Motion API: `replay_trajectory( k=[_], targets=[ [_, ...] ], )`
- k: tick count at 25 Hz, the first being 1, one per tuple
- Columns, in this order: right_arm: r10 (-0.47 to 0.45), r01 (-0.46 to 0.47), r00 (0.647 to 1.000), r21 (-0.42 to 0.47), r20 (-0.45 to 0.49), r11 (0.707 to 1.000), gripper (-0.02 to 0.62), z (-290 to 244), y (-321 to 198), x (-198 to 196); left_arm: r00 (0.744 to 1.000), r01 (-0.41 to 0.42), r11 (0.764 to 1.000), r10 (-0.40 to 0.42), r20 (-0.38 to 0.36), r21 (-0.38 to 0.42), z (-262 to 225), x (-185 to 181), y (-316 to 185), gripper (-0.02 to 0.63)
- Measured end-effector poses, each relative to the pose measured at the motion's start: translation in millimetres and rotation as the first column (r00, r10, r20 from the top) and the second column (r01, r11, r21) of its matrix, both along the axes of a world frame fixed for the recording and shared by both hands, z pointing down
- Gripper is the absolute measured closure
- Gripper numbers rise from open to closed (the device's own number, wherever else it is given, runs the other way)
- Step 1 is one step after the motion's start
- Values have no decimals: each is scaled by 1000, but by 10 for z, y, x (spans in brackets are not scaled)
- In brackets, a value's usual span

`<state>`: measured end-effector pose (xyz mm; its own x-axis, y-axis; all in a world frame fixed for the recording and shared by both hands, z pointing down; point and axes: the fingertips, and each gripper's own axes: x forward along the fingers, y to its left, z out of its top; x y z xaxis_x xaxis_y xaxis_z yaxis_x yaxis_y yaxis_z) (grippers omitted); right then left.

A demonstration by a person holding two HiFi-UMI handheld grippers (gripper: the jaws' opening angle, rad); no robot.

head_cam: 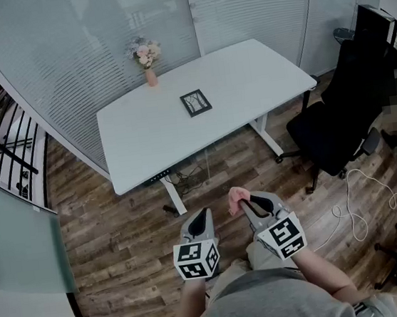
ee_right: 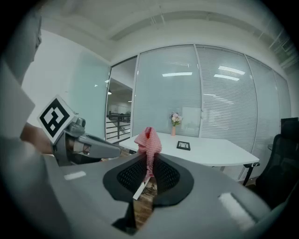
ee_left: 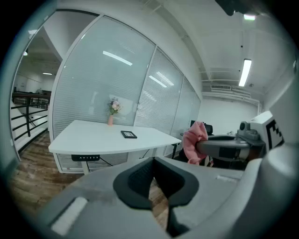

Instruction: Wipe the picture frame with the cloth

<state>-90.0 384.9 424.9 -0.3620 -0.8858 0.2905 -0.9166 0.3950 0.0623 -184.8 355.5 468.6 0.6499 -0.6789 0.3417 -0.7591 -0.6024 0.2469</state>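
Pinching the pink cloth (ee_right: 148,140), the right gripper (head_cam: 243,202) fingers sit beside the left gripper (head_cam: 204,216), whose fingers press together empty. Open wood floor (head_cam: 121,228) separates both from the white worktop (head_cam: 253,76) at 12 o'clock, picture frame (head_cam: 196,103) flat mid-surface, black chair (head_cam: 344,115) at 2 o'clock.

A white surface (head_cam: 246,76) stands on the wooden floor (head_cam: 123,249). A dark picture frame (head_cam: 196,103) lies flat near its middle, and a pink vase of flowers (head_cam: 150,72) stands at its far left edge.
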Motion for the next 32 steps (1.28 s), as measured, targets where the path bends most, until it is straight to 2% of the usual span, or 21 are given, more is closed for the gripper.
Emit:
replay_trajectory(
  k=[15, 19, 26, 32],
  targets=[
    [-18, 18, 1000, 9, -10, 1000, 558, -39, 76, -192, 1000, -5, 1000, 5, -5, 3, -20, -168, 58, 601],
    [-38, 38, 999, 18, 11, 999, 555, -65, 53, -231, 1000, -1, 1000, 1, -6, 7, -27, -183, 41, 601],
    [-57, 56, 998, 32, 20, 998, 552, -53, -125, -203, 1000, 4, 1000, -4, 5, 9, 34, -130, -95, 603],
    [-77, 76, 996, 26, 35, 997, 551, -27, -475, -35, 1000, 25, 1000, -25, 4, 6, 54, 17, -433, 603]
  ],
)
